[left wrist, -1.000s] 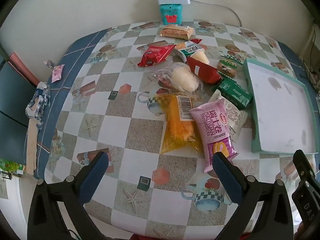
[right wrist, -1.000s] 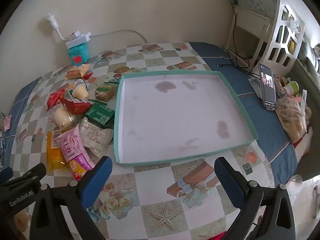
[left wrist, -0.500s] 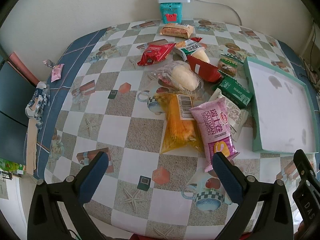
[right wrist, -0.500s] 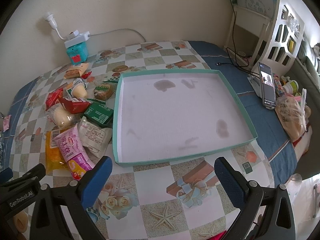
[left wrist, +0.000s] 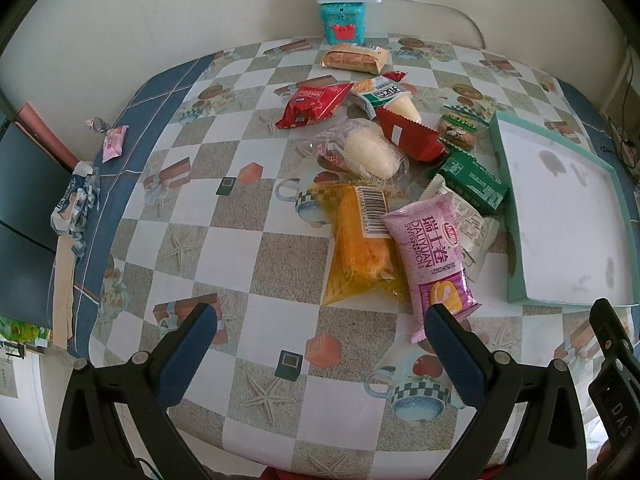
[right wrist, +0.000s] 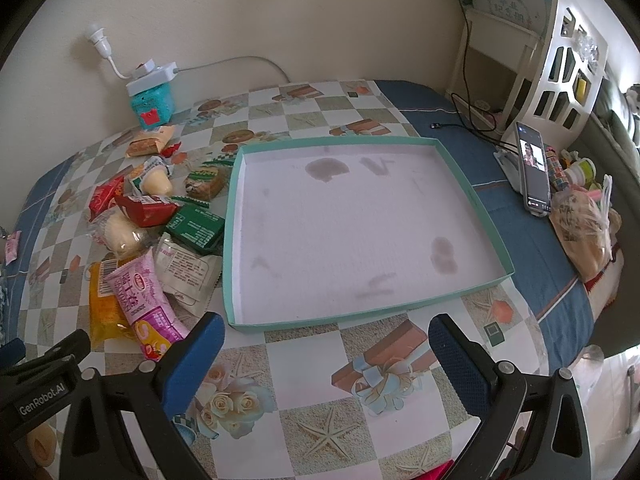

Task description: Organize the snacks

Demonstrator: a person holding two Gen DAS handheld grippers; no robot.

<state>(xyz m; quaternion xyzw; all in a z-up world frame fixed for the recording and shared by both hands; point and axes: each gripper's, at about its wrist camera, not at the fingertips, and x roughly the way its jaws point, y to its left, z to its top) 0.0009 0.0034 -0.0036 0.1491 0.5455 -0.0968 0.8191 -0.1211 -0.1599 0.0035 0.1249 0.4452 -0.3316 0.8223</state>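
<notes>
- Left wrist view, progress: no snack is sorted yet. The loose pile lies on the checked, picture-printed tablecloth (left wrist: pixel 280 264), just left of the shallow teal-rimmed cardboard tray (left wrist: pixel 560 216), whose white floor is bare apart from stains.
- Left wrist view, contents: the pink Swiss-roll wrapper (left wrist: pixel 434 256) rests partly over the clear packet of orange-yellow cake (left wrist: pixel 362 256). Behind them lie the green foil packet (left wrist: pixel 470 184), the clear bag with a pale bun (left wrist: pixel 368 152) and the red crinkled packet (left wrist: pixel 310 106).
- Left wrist view, tool: the left gripper (left wrist: pixel 320 344) is spread wide, holds nothing and hangs over the near table edge. Its right finger sits just in front of the pink wrapper's lower end; contact cannot be confirmed.
- Right wrist view, progress: the tray (right wrist: pixel 236 216) is confirmed bare; all visible packets remain outside its left wall. Judged status: the whole transfer is still to do.
- Right wrist view, tool: the right gripper (right wrist: pixel 326 340) is fully spread and unloaded, just short of the tray's near wall.
</notes>
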